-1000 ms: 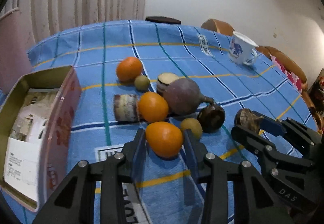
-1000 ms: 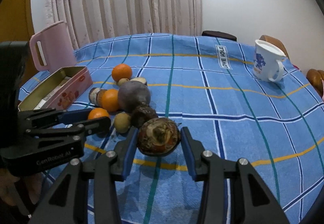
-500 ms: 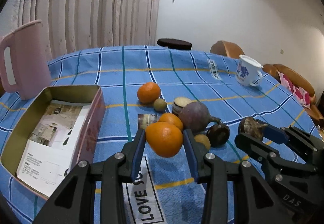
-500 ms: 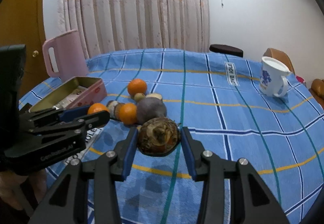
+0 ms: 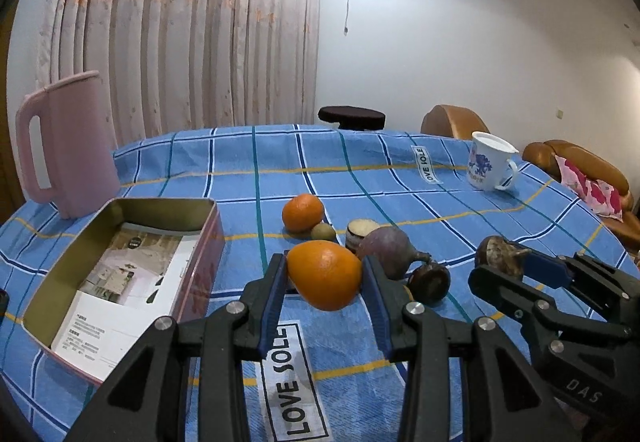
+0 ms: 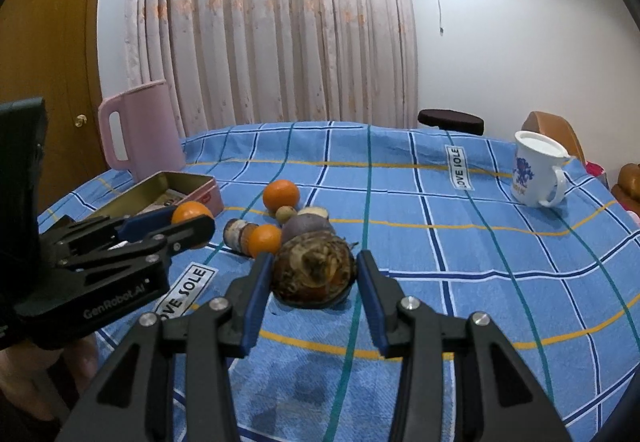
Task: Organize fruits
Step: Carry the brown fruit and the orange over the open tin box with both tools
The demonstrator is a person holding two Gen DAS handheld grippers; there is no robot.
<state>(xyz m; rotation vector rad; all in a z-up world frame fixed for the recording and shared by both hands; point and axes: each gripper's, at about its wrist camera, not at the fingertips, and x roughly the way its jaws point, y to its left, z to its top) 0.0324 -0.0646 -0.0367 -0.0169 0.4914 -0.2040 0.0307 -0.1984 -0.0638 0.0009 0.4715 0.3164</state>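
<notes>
My left gripper (image 5: 324, 274) is shut on an orange (image 5: 325, 275) and holds it above the blue checked tablecloth; the gripper also shows in the right wrist view (image 6: 192, 224). My right gripper (image 6: 314, 274) is shut on a brown rough fruit (image 6: 314, 270), lifted off the cloth; the gripper also shows in the left wrist view (image 5: 500, 262). On the cloth lie another orange (image 5: 303, 213), a small green fruit (image 5: 322, 231), a purple round fruit (image 5: 386, 252), a dark brown fruit (image 5: 430, 282) and a cut piece (image 5: 358, 232).
An open tin box (image 5: 200, 238) with papers inside lies to the left of the fruits. A pink jug (image 5: 66, 146) stands behind it. A white mug (image 5: 488, 162) stands at the far right. Chairs and a stool stand beyond the table.
Both grippers have risen off the cloth with their fruits: the left with the orange, the right with the brown fruit. The views now look higher over the table.
</notes>
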